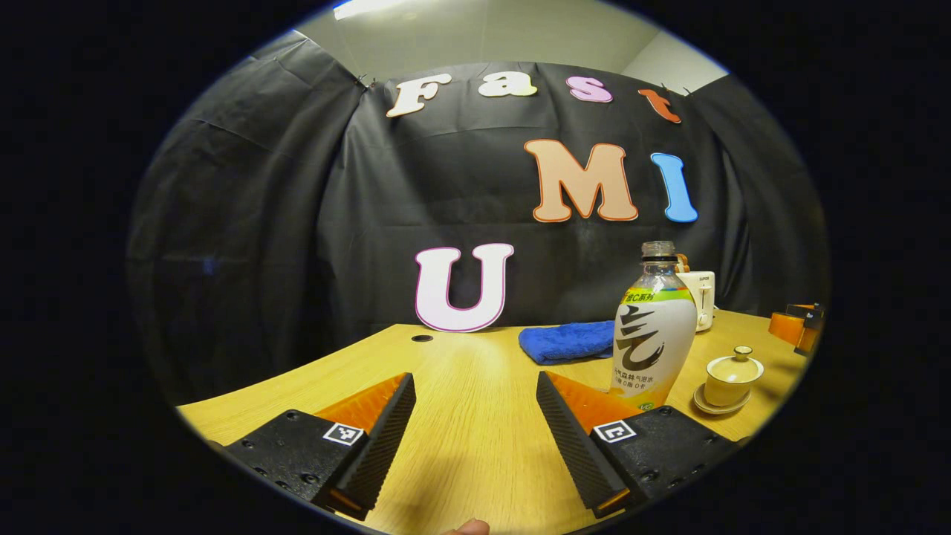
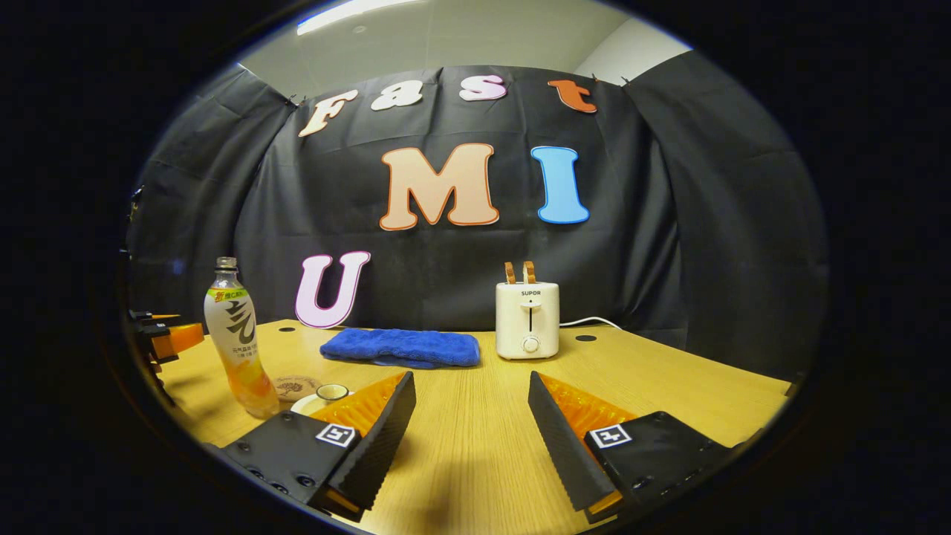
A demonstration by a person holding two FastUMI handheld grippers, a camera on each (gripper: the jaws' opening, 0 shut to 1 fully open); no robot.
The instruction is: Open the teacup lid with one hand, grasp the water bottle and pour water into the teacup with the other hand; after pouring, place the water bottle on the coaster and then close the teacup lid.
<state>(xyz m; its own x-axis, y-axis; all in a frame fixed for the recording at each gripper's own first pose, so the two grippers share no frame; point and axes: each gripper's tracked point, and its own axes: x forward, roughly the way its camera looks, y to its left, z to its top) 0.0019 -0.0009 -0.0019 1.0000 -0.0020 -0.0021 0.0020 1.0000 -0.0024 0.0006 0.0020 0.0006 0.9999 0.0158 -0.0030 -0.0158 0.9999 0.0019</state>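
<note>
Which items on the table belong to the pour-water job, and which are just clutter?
Job items:
- clear plastic water bottle, uncapped
- cream ceramic teacup with lid on, on its saucer
- round brown coaster
- left gripper and right gripper, both open

Just lying about:
- folded blue towel
- white toaster

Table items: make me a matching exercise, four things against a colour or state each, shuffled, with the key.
1. water bottle
2. teacup
3. cloth
4. toaster

A. blue, lying folded flat
B. lid on, standing on a saucer
C. cap off, standing upright
D. white, two slices sticking up

Pairs: 1-C, 2-B, 3-A, 4-D
</note>
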